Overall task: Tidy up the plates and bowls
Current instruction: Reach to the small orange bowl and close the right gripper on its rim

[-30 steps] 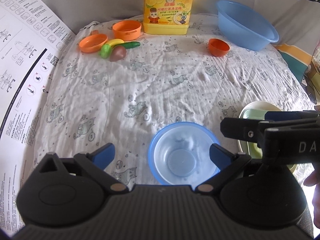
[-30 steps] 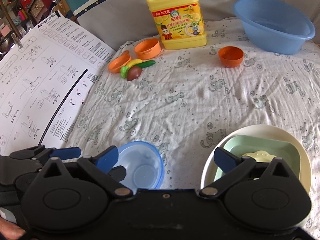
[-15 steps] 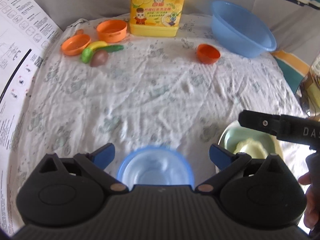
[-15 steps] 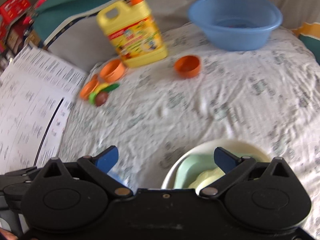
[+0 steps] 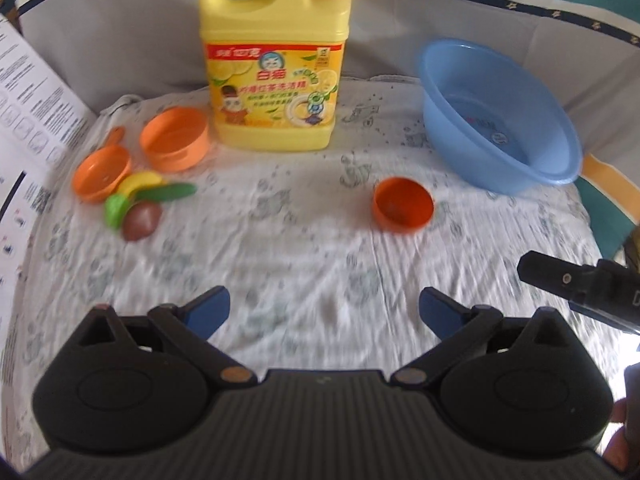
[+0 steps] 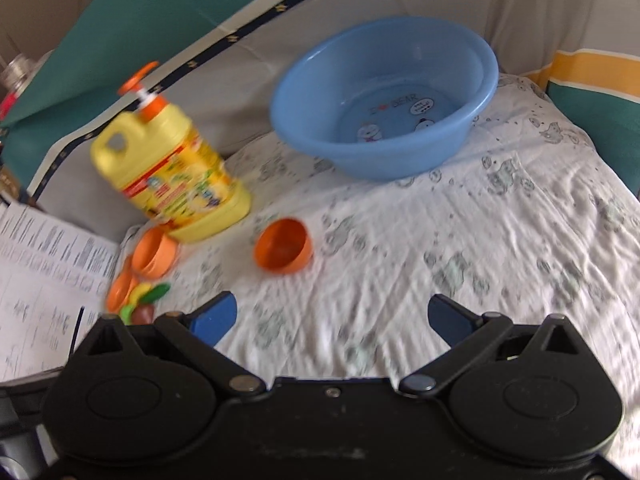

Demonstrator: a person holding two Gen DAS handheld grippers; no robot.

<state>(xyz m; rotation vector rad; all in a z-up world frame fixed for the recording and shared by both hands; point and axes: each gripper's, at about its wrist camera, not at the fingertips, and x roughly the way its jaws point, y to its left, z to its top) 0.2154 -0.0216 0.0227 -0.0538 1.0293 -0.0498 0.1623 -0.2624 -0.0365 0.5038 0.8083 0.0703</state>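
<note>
Both views are blurred by motion. My left gripper (image 5: 324,312) is open over bare patterned cloth, nothing between its blue-tipped fingers. My right gripper (image 6: 332,320) is open too, above the cloth; its black body (image 5: 580,284) shows at the right edge of the left wrist view. A small orange bowl (image 5: 403,205) (image 6: 283,251) sits mid-cloth ahead of both grippers. An orange pot (image 5: 175,138) (image 6: 154,258) and an orange pan (image 5: 102,174) lie at the left. The small blue bowl and the cream plate are out of view.
A large blue basin (image 5: 500,116) (image 6: 384,96) stands at the back right. A yellow detergent jug (image 5: 274,60) (image 6: 168,172) is at the back. Toy vegetables (image 5: 140,204) lie by the pan. A printed sheet (image 5: 28,120) borders the left. A hand (image 5: 616,432) shows at lower right.
Both grippers have lifted and tilted forward. The small blue bowl and the cream plate with the green dish have dropped out of view below. The jug and basin now look closer.
</note>
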